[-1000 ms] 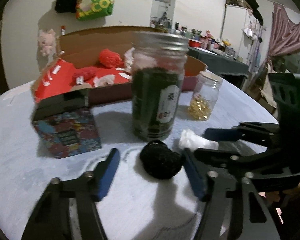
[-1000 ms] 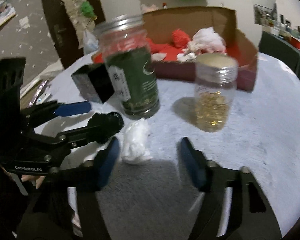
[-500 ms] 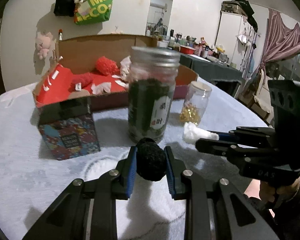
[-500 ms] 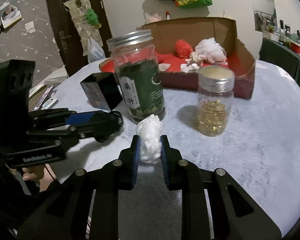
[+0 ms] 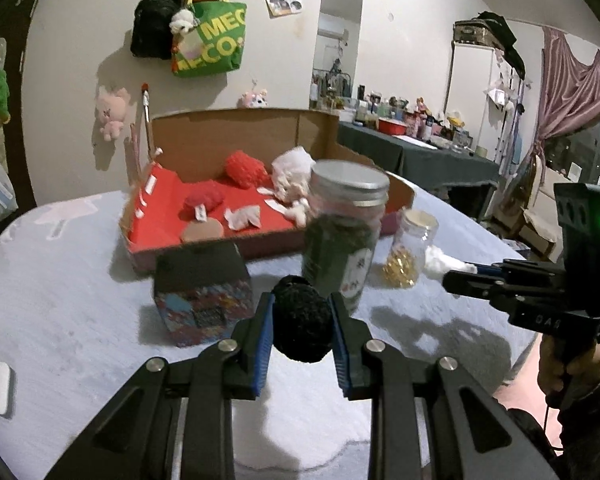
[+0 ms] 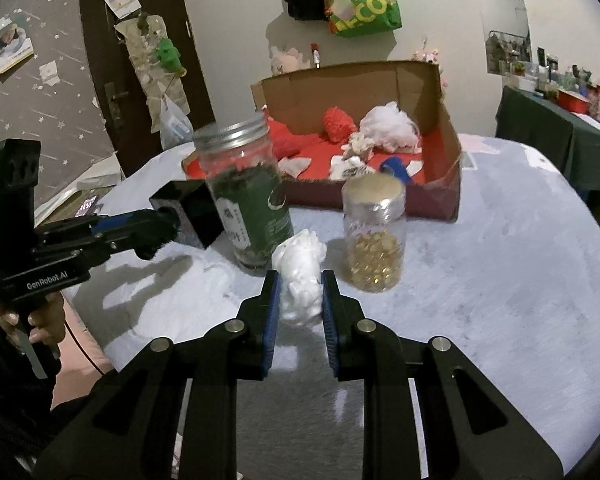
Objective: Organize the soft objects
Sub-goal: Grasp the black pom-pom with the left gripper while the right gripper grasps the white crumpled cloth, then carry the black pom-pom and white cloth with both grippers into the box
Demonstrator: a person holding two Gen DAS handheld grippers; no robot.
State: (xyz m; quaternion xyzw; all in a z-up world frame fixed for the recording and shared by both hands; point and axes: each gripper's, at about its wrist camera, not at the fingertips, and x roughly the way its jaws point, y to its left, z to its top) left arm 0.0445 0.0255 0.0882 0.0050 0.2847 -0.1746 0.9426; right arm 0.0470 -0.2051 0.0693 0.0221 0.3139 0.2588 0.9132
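While the left claw [image 5: 300,332] is clamped on a black pompom [image 5: 302,320] and the right claw [image 6: 298,296] on a white fluff ball [image 6: 300,276], both clear of the table [image 6: 500,280], either could clip the tall jar [image 6: 244,200] standing before the far box [image 6: 440,120].

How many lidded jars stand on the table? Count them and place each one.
2. The tall jar with the green label stands left of the held white soft object; the shorter jar of golden beads stands right of it, both before the cardboard box. None seems hidden.
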